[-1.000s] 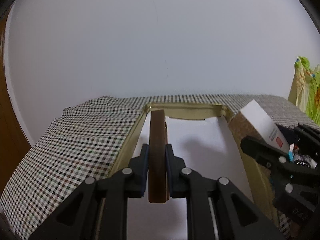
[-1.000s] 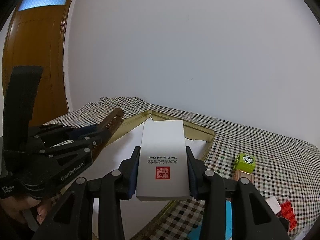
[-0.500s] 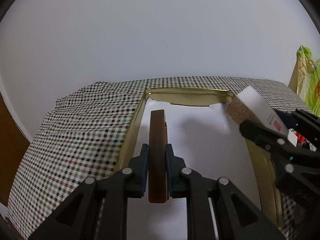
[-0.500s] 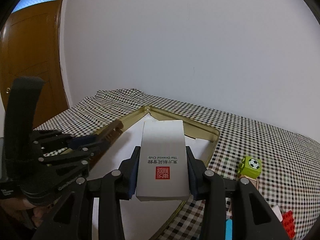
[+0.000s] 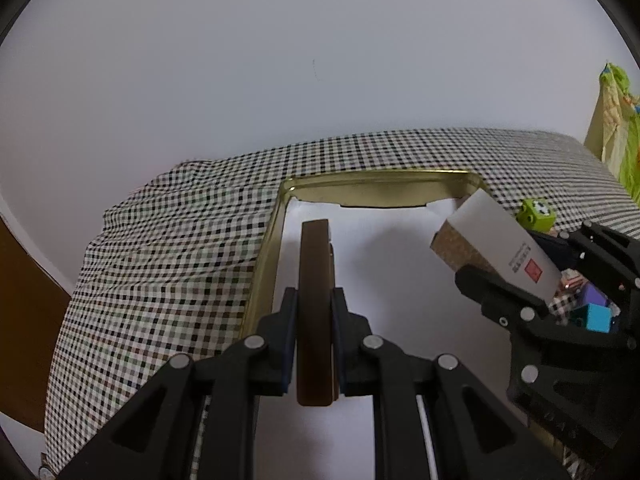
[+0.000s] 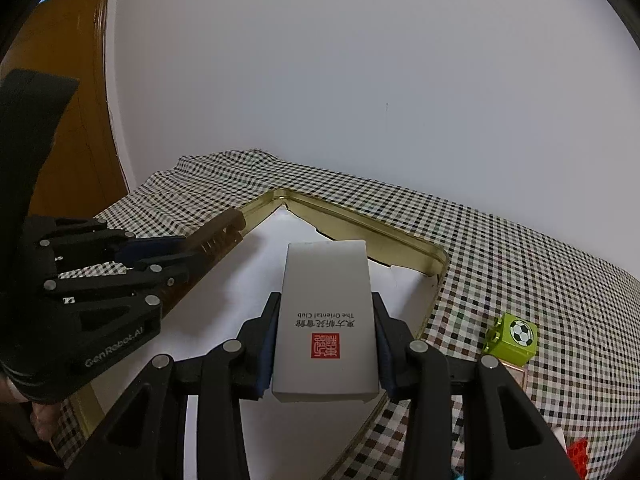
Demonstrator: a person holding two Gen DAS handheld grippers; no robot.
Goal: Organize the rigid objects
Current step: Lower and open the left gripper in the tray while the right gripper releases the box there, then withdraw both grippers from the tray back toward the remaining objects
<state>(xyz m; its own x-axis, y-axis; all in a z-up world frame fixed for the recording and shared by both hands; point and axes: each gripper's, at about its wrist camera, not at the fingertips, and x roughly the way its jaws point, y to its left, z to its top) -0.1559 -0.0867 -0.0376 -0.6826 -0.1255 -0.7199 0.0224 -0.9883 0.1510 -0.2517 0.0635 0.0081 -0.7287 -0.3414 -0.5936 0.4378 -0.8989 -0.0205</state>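
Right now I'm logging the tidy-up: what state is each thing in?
Left gripper: shut on the comb.
Comb: brown, held on edge above the tin.
Right gripper: shut on the box.
Box: white, closed, held over the tin.
Tin: open, gold, paper-lined, nothing resting in it.
Green block: resting on the checked cloth, outside the tin.

Both my grippers drift forward over the gold tin [image 5: 380, 188] now. The comb [image 5: 315, 300] sits farther in above the white liner, the white box [image 6: 326, 320] clears the near rim, and the green block [image 5: 536, 213] pops into the left view.
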